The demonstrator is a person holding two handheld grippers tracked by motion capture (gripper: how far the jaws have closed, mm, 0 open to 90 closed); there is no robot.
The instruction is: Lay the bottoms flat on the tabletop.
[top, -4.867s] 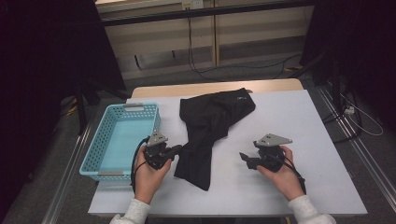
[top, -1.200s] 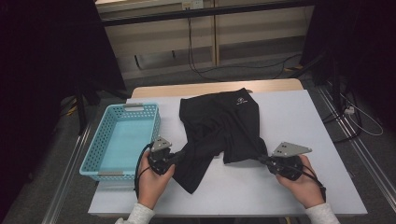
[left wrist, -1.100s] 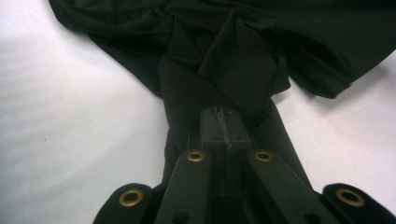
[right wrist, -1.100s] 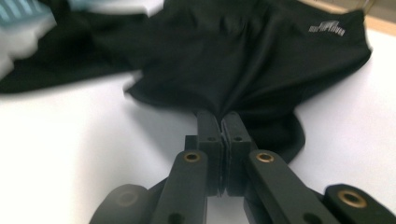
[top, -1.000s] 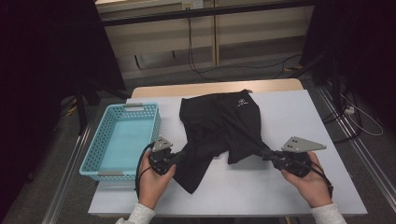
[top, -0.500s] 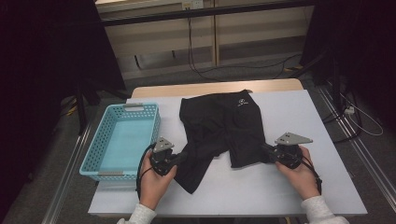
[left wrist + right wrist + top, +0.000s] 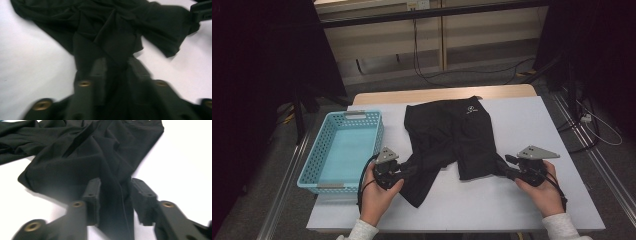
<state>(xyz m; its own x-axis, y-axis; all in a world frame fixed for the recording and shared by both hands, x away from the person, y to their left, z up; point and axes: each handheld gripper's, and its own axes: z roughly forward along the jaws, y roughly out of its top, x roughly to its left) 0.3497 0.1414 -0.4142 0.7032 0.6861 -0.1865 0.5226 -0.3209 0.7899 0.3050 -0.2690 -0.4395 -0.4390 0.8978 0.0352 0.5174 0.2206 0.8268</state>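
Black shorts (image 7: 452,135) lie flat now; left gripper (image 7: 408,171) at seven o'clock and right gripper (image 7: 508,172) at five have just opened their jaws partway, letting go, cloth loose between them.

1. The black garment (image 7: 452,137) carries a small white logo (image 7: 470,111) near its far edge, seen in the high view; it is too small to read.
2. No other text, label, brand, number or sign can be read.
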